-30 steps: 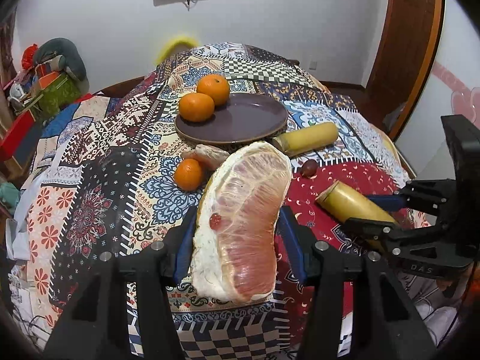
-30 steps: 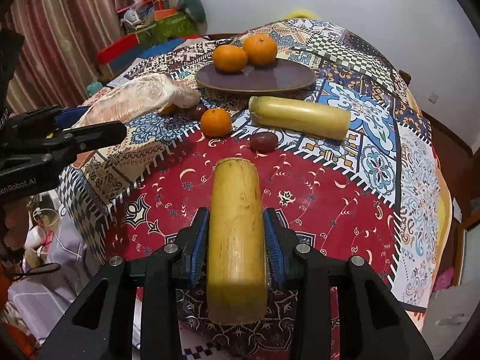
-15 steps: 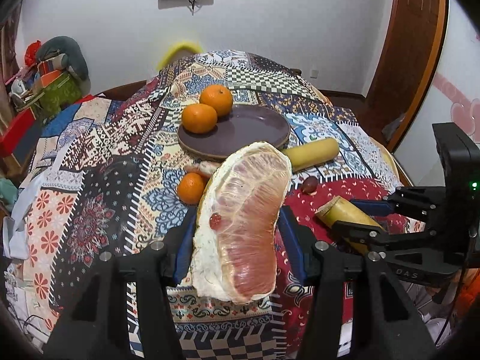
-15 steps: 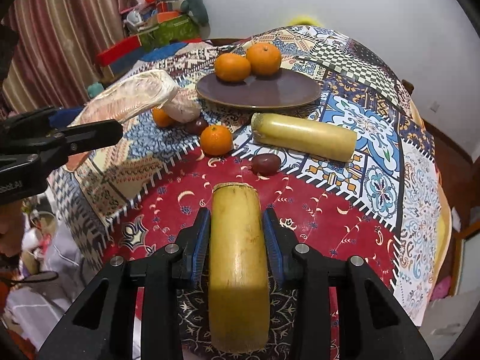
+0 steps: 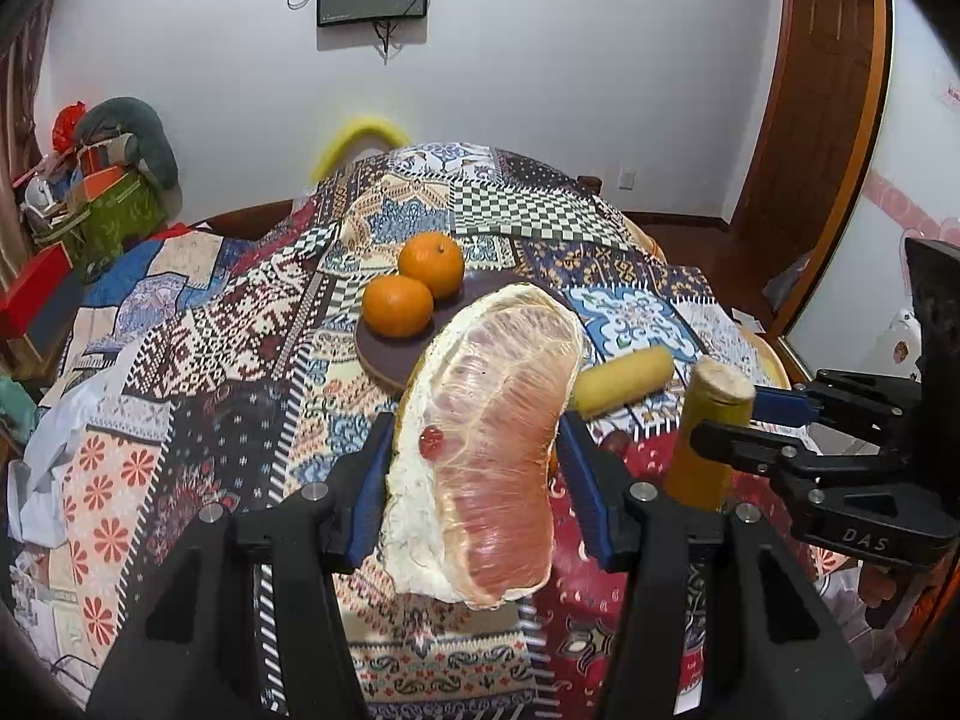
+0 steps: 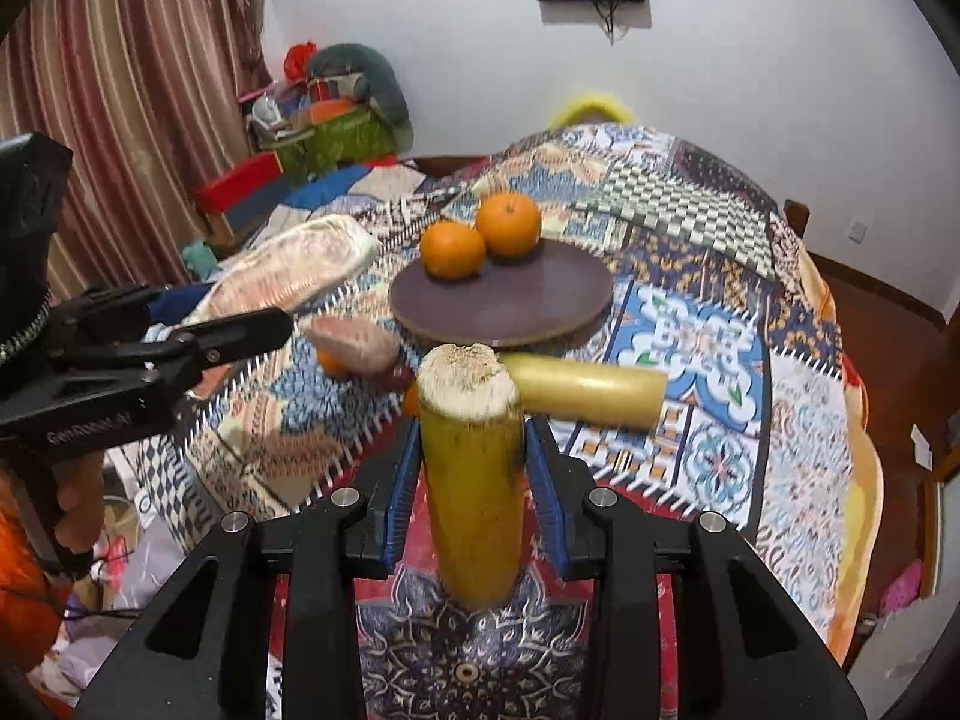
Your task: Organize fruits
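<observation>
My left gripper (image 5: 474, 462) is shut on a large peeled pomelo piece (image 5: 489, 450) wrapped in film, held above the table's near edge; it also shows in the right wrist view (image 6: 294, 276). My right gripper (image 6: 471, 480) is shut on a yellow sugarcane piece (image 6: 471, 480), tilted up off the table; it also shows in the left wrist view (image 5: 708, 432). A dark round plate (image 6: 528, 300) at mid-table holds two oranges (image 6: 453, 249) (image 6: 509, 223). A second sugarcane piece (image 6: 588, 387) lies in front of the plate.
A smaller pomelo piece (image 6: 354, 345), an orange (image 6: 329, 360) partly hidden behind it and a dark small fruit (image 5: 612, 441) lie on the patterned tablecloth (image 6: 708, 324) near the plate. Clutter and curtains stand at the left (image 6: 336, 114); a wooden door (image 5: 822, 138) at the right.
Both grippers have risen and tipped upward with their loads. The sugarcane piece has lifted off the cloth and tilted up. The pomelo piece now covers part of the plate in the left wrist view.
</observation>
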Available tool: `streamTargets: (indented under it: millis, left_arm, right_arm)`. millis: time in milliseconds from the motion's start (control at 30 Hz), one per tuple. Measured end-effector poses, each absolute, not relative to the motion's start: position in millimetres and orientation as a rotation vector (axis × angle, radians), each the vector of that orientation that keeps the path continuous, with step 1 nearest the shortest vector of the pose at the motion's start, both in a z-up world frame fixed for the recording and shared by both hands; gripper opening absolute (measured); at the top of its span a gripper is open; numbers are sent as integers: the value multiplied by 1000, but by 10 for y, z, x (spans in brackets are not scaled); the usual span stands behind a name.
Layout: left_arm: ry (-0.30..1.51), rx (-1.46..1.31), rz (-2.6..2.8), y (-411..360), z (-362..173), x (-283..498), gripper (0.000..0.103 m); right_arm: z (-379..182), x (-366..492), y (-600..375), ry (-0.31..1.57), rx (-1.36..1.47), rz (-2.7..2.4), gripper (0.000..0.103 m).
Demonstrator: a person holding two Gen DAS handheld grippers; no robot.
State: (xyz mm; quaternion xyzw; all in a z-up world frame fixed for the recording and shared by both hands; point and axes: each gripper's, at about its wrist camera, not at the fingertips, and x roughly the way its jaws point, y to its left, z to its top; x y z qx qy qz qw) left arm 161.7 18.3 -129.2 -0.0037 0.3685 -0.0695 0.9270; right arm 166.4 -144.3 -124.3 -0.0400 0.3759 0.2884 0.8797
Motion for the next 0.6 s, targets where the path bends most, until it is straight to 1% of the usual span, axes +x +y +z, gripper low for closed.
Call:
streamTargets:
  millis: [600]
  left_arm:
    - [715,-6,-131,198,-1139,2208,53]
  right_arm:
    - [-845,2128,-1489,661,-45,573,32]
